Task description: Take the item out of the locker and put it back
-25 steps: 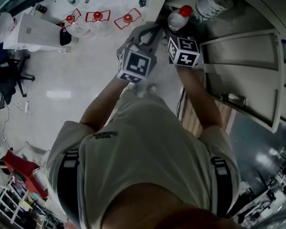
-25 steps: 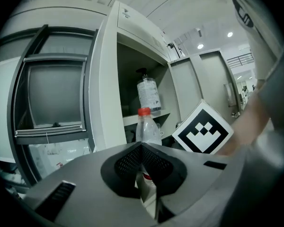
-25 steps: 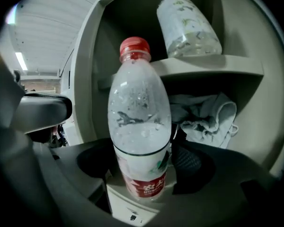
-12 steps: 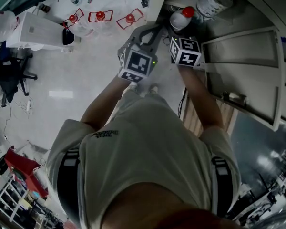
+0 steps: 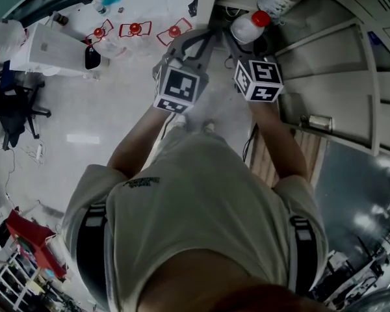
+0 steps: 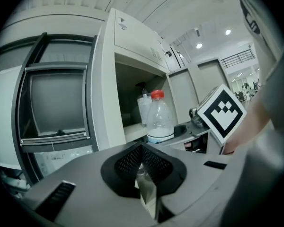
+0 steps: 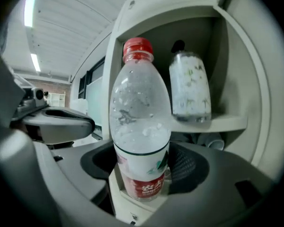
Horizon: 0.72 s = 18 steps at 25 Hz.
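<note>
The locker (image 7: 236, 79) stands open ahead of the right gripper (image 7: 142, 176). Its jaws are clamped low on the water bottle (image 7: 141, 122), which is held upright in front of the shelf, probably to clear the spray bottle (image 7: 189, 86) behind. The left gripper (image 6: 143, 167), jaws together and empty, is held aside.

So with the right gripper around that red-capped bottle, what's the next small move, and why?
Probably lift the bottle slightly and draw it out of the locker: the right gripper looks closed on its labelled lower part, and the second bottle stands apart behind it.
</note>
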Each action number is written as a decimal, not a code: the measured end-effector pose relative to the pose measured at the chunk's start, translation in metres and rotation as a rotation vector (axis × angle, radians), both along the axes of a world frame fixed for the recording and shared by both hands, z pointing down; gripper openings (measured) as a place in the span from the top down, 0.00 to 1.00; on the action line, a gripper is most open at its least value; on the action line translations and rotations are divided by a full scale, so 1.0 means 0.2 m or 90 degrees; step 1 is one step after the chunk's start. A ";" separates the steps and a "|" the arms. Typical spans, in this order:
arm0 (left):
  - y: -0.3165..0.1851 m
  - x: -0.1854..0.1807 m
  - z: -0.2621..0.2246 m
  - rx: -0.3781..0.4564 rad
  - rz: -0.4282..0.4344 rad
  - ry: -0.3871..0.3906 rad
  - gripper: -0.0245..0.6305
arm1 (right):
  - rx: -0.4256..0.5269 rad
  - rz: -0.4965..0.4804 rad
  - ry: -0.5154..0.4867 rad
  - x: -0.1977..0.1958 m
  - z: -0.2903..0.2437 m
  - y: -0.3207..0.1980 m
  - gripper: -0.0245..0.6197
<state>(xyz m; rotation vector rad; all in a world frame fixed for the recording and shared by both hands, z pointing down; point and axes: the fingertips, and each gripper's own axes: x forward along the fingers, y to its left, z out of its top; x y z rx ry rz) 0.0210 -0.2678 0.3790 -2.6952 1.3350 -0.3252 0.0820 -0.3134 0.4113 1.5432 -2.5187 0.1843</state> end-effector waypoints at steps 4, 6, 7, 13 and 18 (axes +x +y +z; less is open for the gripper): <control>0.06 -0.04 -0.22 0.038 0.003 0.026 0.94 | 0.034 -0.019 -0.018 -0.01 -0.25 0.14 0.47; 0.09 -0.06 -0.32 0.058 0.006 0.038 0.94 | 0.056 -0.029 -0.030 -0.01 -0.37 0.22 0.47; 0.11 -0.06 -0.38 0.069 0.008 0.044 0.94 | 0.067 -0.035 -0.034 0.00 -0.43 0.26 0.47; 0.25 -0.10 -0.64 0.131 0.020 0.076 0.94 | 0.124 -0.060 -0.032 0.05 -0.67 0.49 0.47; 0.36 -0.10 -0.73 0.159 0.043 0.082 0.94 | 0.150 -0.048 -0.025 0.11 -0.76 0.63 0.47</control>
